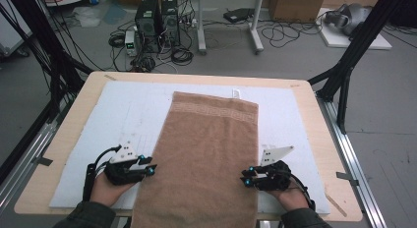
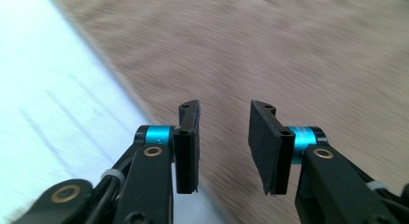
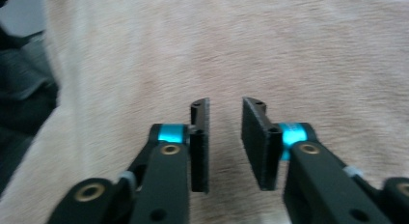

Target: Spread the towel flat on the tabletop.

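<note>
**Both tongs parted at the towel's two long edges**

I am holding one pair of tongs in each hand at the near end of the table, with the brown towel (image 1: 206, 154) lying flat between them. The towel is stretching lengthwise away from me on the white mat (image 1: 123, 110), its far hem reaching toward the back of the mat and its near end hanging over the table's front edge (image 1: 59, 208).

My left gripper (image 1: 150, 167) is sitting just beside the towel's left long edge, tips pointing inward across it. In the left gripper view its jaws are standing apart with a clear gap, and nothing is lying between the pads; the towel's edge is running diagonally under them, with white mat to one side and brown cloth to the other. That picture is blurred, so I cannot tell whether the tips are brushing the cloth.

My right gripper (image 1: 247, 179) is sitting at the towel's right long edge, tips pointing inward, roughly level with the left one. In the right gripper view its jaws are also standing apart, a somewhat narrower gap, and they are gripping nothing; towel is spreading out below and beyond them.

Neither pair is pinching the fabric, and the towel is lying smooth and unfolded.
</note>
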`<action>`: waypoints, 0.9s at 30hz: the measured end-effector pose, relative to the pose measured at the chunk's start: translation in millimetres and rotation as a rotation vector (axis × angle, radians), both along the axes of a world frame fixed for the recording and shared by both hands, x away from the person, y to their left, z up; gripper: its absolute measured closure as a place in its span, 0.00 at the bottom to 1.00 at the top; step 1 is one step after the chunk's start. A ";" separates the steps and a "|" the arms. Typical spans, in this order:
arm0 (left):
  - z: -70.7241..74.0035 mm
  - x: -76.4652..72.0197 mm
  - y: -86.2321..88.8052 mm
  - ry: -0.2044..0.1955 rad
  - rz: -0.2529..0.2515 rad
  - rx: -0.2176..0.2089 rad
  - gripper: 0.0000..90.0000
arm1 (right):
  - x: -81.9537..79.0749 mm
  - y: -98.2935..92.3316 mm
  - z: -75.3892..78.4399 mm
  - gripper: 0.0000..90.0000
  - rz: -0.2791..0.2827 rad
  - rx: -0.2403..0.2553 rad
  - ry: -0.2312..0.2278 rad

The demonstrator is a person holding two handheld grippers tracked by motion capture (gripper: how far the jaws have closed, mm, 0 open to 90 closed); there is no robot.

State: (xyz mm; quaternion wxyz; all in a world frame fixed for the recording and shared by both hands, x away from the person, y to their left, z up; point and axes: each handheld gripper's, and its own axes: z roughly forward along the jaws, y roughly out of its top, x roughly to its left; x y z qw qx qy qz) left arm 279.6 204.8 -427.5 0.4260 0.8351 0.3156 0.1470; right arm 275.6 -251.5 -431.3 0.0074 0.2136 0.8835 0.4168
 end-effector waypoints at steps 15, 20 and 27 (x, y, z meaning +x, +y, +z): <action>-10.4 38.7 -18.9 0.065 -0.026 0.122 0.94 | 20.4 7.5 -1.8 0.65 -0.046 -0.016 -0.024; -6.4 38.5 -14.7 0.076 -0.029 0.067 0.83 | 18.7 4.9 2.6 0.62 -0.051 -0.016 -0.036; 2.5 37.1 -12.0 0.053 0.008 0.004 0.62 | 22.3 1.7 9.7 0.56 -0.076 0.002 -0.042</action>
